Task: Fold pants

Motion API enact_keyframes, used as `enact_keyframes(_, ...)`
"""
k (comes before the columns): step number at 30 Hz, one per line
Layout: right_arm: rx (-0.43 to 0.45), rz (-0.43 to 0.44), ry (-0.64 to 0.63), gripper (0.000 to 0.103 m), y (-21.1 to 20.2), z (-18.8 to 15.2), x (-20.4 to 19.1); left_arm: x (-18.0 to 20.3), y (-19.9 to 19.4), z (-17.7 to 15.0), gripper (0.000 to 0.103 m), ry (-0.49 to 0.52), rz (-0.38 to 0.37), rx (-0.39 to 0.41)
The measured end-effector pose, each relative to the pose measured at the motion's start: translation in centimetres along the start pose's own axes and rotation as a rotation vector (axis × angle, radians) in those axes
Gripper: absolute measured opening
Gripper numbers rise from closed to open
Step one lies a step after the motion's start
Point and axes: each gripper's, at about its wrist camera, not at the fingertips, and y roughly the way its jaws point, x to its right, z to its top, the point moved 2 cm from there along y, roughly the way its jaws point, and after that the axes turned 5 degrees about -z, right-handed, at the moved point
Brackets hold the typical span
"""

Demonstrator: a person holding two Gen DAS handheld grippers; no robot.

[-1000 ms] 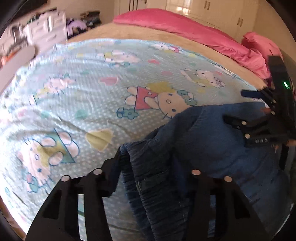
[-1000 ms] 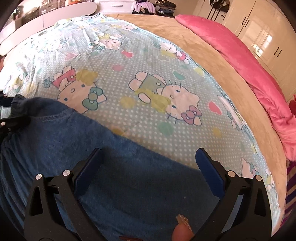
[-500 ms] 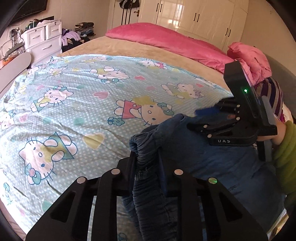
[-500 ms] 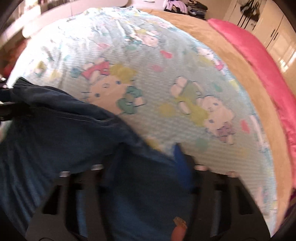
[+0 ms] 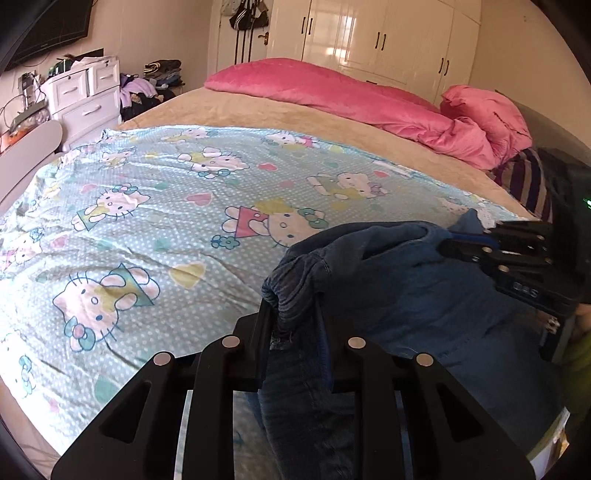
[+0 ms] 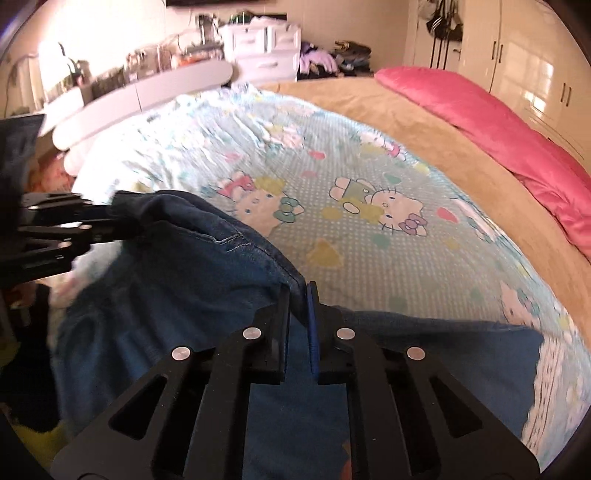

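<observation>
- Left wrist view: your left gripper has its jaws clamped on a gathered, ribbed band of the denim pants, the cloth bunched between the two black fingers and hanging below them.
- Left wrist view, right edge: your right gripper pinches another part of the same upper edge of the pants, so the denim is lifted in a ridge between the two grippers.
- Right wrist view: your right gripper has just been closing, and its jaws now stand pressed together on a thin stitched edge of the pants, held between the black finger and the blue pad.
- Right wrist view, left edge: your left gripper grips the far raised corner of the denim.
- Both views: the rest of the pants drapes down onto the near part of the cartoon-cat bedsheet, pale blue with dots and hearts.
- Beyond the sheet lies a tan blanket, then a pink duvet along the far side of the bed.
- Background: white wardrobe doors and a white drawer unit with heaped clothes beside it.
</observation>
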Motion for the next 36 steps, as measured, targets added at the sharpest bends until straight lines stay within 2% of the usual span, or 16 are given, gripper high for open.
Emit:
enact_keyframes(7, 0.044, 0.032, 0.039, 0.004, -5.1, -3.2, -1.9, 1.5, -2.8, -1.5, 0.021, 0.026, -0.026, 0.022)
enact_keyframes(21, -0.062, 0.094, 0.05, 0.004, -10.1, -10.2, -8.7, 2.2, -6.4, -7.0, 0.021, 0.038, -0.036, -0.036)
enact_keyframes(29, -0.1, 0.132, 0.046, 0.004, -11.3, -12.7, -10.8, 1.6, -6.7, -9.0, 0.023, 0.03, -0.017, -0.085)
enact_keyframes(33, -0.136, 0.139, 0.008, 0.004, -10.5, -13.7, -11.9, 0.2, -6.3, -10.0, 0.023, -0.015, -0.01, -0.127)
enact_keyframes(36, -0.161, 0.156, -0.011, 0.004, -10.1, -14.4, -12.7, -0.7, -7.0, -10.2, 0.023, -0.048, -0.004, -0.118)
